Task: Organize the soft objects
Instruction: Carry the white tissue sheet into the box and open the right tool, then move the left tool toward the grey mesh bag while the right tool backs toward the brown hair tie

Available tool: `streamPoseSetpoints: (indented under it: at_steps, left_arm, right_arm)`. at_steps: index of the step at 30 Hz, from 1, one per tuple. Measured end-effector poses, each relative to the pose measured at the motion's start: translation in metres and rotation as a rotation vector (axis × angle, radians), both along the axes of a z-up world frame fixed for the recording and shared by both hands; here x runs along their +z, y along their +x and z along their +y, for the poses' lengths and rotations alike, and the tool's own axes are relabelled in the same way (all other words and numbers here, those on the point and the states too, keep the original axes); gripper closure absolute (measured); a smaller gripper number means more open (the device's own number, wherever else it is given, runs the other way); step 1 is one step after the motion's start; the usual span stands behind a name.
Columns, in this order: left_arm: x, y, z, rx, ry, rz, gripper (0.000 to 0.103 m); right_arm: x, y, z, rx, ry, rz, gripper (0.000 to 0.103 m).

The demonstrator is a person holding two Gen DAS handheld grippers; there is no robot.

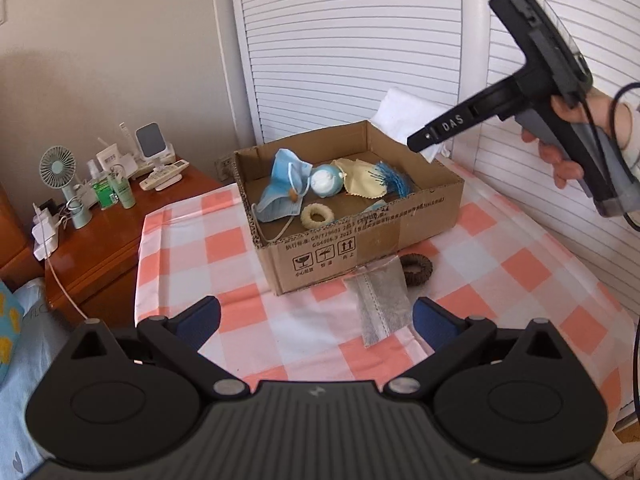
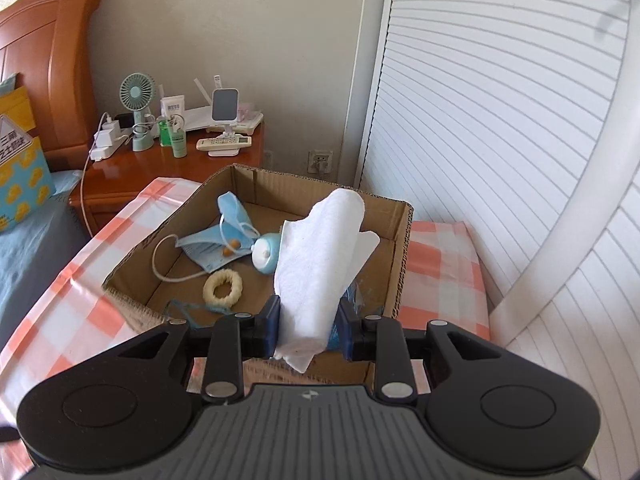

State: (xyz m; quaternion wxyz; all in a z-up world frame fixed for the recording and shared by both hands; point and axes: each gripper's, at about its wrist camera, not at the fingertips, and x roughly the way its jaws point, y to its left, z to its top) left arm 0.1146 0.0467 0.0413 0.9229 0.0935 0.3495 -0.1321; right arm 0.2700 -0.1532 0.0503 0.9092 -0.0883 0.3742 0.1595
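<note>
While held over the box, white cloth: pinched between the blue pads of the right gripper (image 2: 307,330), ready for release into the cardboard box (image 2: 402,248).

Left wrist view
- Left gripper (image 1: 316,322): wide apart, nothing between the blue pads, low over the checked tablecloth (image 1: 192,240) in front of the box.
- Cardboard box (image 1: 360,240): open-topped, already holding a blue face mask (image 1: 280,196), a blue-and-white round toy (image 1: 327,181), a yellow cloth (image 1: 360,179), a blue bristly brush (image 1: 394,179) and a cream ring (image 1: 317,216).
- Still outside: a grey sachet (image 1: 382,306) leaning at the box's front wall, a dark brown ring (image 1: 417,270) just beside it on the cloth.
- Right gripper (image 1: 430,138): seen from the side above the box's far right corner, gripped by a hand (image 1: 560,156); white cloth (image 1: 408,114) partly visible behind it.
- Next pick, as a judgement: sachet nearest; best approached flat and low, pads straddling its narrow width.

Right wrist view
- White cloth (image 2: 320,256): folded, standing up out of the jaws, its lower corner hanging below the pads.
- Grip: narrow, closed on the cloth's lower part only.
- Position: over the near right part of the box, interior visible past the cloth.
- Free floor: bare cardboard right of the round toy (image 2: 266,255) and beyond the cream ring (image 2: 223,289).
- Doing it well: carry further in over that bare patch, lower before opening so the cloth drops inside rather than draping over the rim.
- Risk: loose mask loop (image 2: 160,256) near the ring; better kept clear of the fingers.
</note>
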Motion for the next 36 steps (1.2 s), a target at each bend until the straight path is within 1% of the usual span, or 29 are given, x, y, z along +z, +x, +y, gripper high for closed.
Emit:
streamPoseSetpoints:
  at_steps: [4,8,11,12,13,14,15,16,18,21,25,28,33,36]
  left_arm:
    - [-0.007,-0.011,0.007,0.075,-0.019,-0.002,0.001]
    - [-0.013,-0.01,0.011,0.117,-0.061,0.018,0.001]
    - [-0.015,-0.009,0.009,0.135,-0.073,0.016,0.001]
    - [-0.016,-0.009,0.008,0.138,-0.074,0.012,0.001]
    - [-0.016,-0.008,0.007,0.141,-0.076,0.008,0.001]
    - [-0.016,-0.008,0.006,0.148,-0.077,0.006,0.001]
    - [-0.017,-0.008,0.005,0.15,-0.077,0.007,0.001]
    - [-0.017,-0.008,0.005,0.149,-0.077,0.01,0.001]
    - [-0.019,-0.008,0.005,0.148,-0.076,0.015,0.001]
    - [-0.022,-0.009,0.007,0.155,-0.071,0.023,0.001]
    - [-0.022,-0.009,0.012,0.172,-0.057,0.015,0.001]
    - [-0.022,-0.011,0.013,0.174,-0.05,0.01,0.001]
    - [-0.023,-0.013,0.011,0.172,-0.029,0.013,0.001]
    - [-0.024,-0.015,0.009,0.16,-0.022,0.011,0.001]
  right_arm:
    - [0.0,0.031,0.007,-0.01,0.0,0.01,0.071]
    - [-0.004,0.061,0.013,-0.024,-0.001,0.035,0.071]
    - [-0.009,0.083,0.018,-0.037,-0.001,0.042,0.069]
    - [-0.011,0.089,0.02,-0.038,-0.012,0.04,0.065]
    - [-0.014,0.095,0.022,-0.05,-0.03,0.043,0.051]
    - [-0.018,0.101,0.023,-0.065,-0.046,0.045,0.04]
    - [-0.02,0.104,0.023,-0.075,-0.057,0.04,0.024]
    - [-0.023,0.107,0.023,-0.088,-0.069,0.03,0.013]
    - [-0.027,0.109,0.019,-0.112,-0.072,0.03,0.006]
    - [-0.027,0.104,0.011,-0.116,-0.037,0.05,0.005]
    - [-0.02,0.086,0.004,-0.134,-0.037,0.032,0.0]
    - [-0.014,0.07,-0.002,-0.135,-0.016,0.033,0.0]
    - [-0.007,0.04,-0.006,-0.136,0.002,0.008,0.0]
    - [-0.008,0.022,-0.006,-0.162,0.004,-0.009,0.0]
